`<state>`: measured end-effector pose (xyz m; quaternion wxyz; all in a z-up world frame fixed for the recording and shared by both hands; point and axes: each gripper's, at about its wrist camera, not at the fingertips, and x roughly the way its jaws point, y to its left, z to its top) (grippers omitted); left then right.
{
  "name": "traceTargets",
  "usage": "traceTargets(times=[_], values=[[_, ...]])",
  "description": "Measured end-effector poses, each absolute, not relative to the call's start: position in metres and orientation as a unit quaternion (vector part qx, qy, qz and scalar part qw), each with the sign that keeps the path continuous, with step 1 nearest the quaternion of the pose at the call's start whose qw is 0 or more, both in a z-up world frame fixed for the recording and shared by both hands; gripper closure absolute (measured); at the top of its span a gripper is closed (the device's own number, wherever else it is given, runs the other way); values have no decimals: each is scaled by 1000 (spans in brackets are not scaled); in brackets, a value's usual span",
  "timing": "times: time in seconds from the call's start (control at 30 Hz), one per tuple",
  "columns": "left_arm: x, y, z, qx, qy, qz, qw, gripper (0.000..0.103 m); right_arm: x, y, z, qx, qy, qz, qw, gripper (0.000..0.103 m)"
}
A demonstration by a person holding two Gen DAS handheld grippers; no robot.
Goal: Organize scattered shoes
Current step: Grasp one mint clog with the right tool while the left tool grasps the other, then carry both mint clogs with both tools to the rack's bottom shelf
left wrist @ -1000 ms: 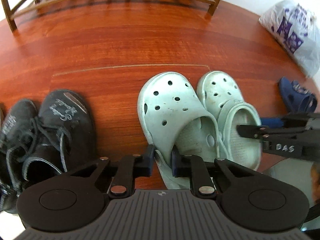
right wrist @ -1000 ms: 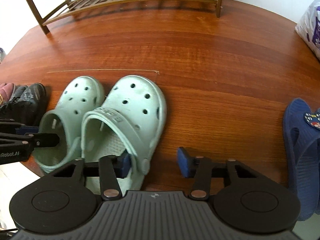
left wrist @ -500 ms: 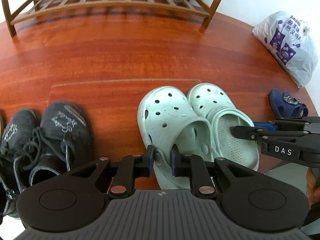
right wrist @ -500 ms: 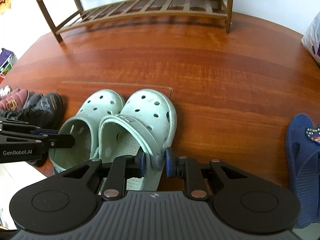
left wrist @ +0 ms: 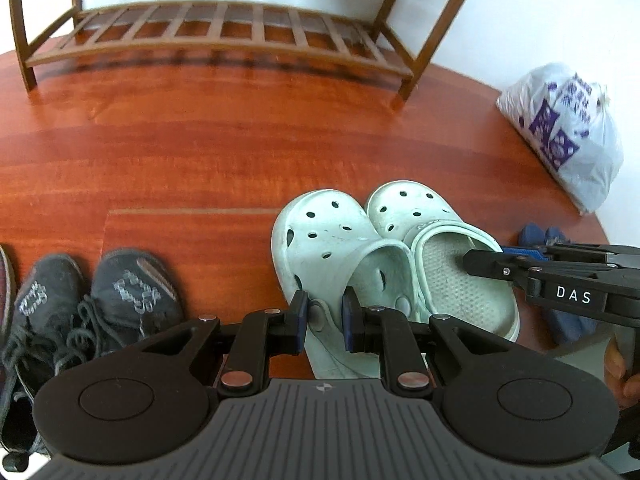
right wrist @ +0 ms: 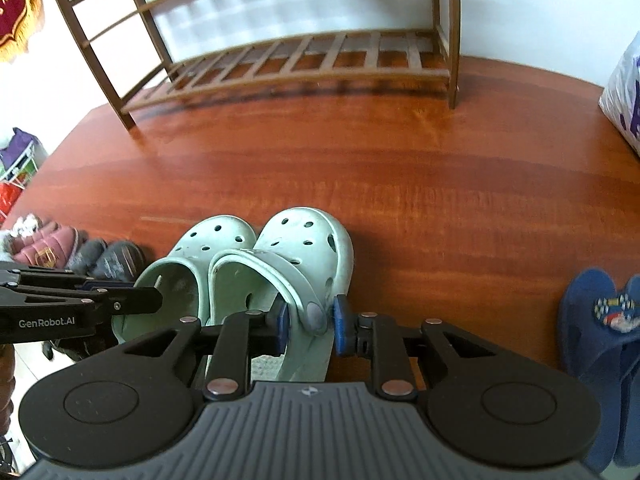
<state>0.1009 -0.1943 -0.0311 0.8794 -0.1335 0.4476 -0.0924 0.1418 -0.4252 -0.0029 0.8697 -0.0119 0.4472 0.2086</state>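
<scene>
Here each gripper's jaws pinch one pale-green perforated foam clog by its outer side wall, left gripper (left wrist: 323,320) on the left clog (left wrist: 332,256), right gripper (right wrist: 308,322) on the right clog (right wrist: 296,264), probably so the pair travels together to the slatted wooden shoe rack (right wrist: 304,60).

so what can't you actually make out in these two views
- Heel of the left mint clog: left wrist view, hidden by the left gripper.
- Heel of the right mint clog: right wrist view, hidden behind the right gripper.
- Blue slippers: cut off by the picture edge.
- Black sneakers: heels cut off at the left edge.
- Shoe rack: blurred, top out of frame.
</scene>
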Motion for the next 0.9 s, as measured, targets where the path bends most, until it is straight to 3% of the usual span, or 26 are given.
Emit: traceTargets(times=[0.6,0.9], values=[[175,-184,55,-127,362,-37,923,84,241,-412,76,13,381,258,888,76],[228,-184,67,-118,355,-50,926,84,287,-413,89,29,364,238,900,76]])
